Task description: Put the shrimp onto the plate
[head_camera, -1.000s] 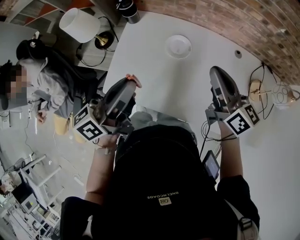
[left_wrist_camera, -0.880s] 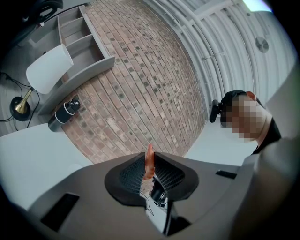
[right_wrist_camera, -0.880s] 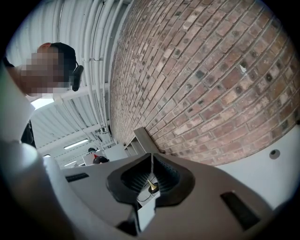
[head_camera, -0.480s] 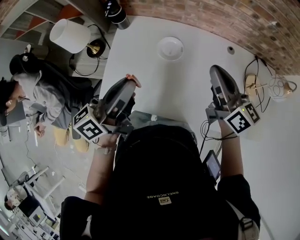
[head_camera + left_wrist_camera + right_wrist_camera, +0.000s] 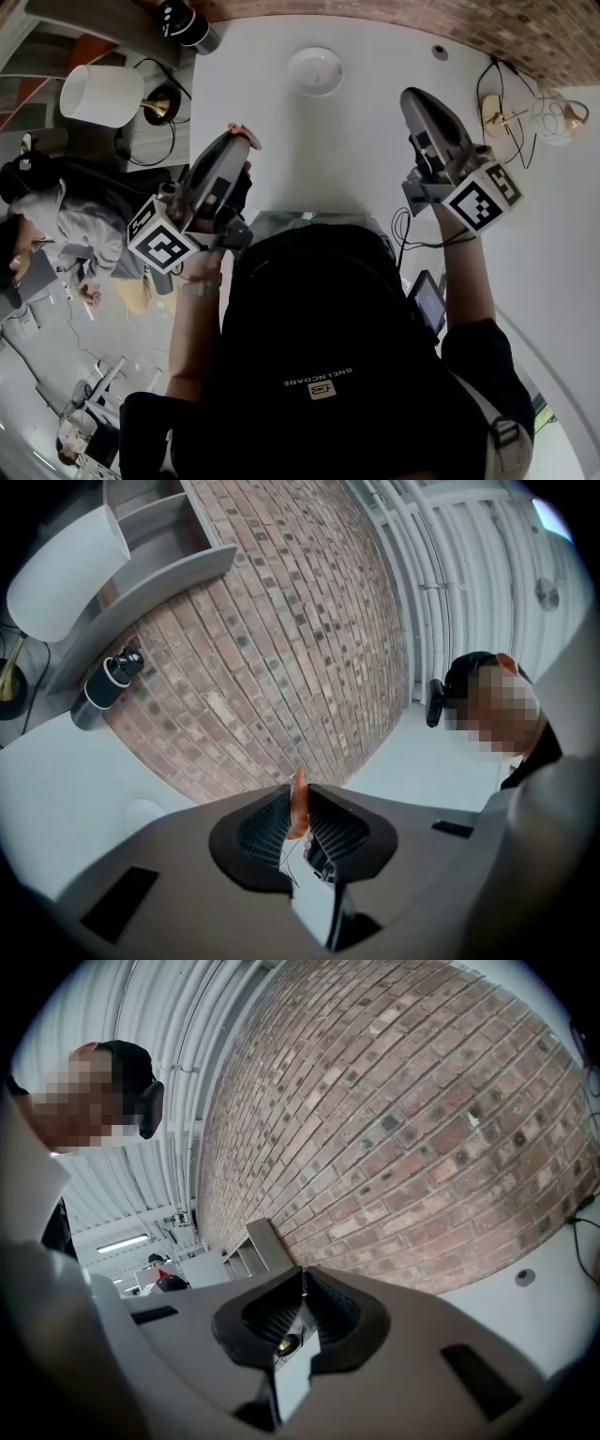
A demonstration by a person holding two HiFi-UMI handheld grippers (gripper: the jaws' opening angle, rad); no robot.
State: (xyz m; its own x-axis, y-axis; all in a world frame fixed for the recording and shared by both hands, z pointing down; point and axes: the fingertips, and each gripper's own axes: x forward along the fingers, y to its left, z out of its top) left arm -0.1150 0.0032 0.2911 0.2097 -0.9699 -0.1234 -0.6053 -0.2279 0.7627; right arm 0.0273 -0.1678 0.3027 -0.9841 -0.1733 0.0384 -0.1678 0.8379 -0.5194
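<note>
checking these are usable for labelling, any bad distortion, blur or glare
Head view: strong fisheye bend, yet the plate is sharp and evenly lit. Left gripper view: dark round vignette, the brick wall bulges, and the shrimp between the jaws reads clearly. Right gripper view: same vignette and bulge, no glare.

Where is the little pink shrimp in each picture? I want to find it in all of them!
Head view: the shrimp sticks out of the tip of the left hand-held gripper, upper left of middle.
Left gripper view: low in the centre, pinched upright between the jaws.
Right gripper view: not in it.
Shared landmark: the brick wall, in all three views.
</note>
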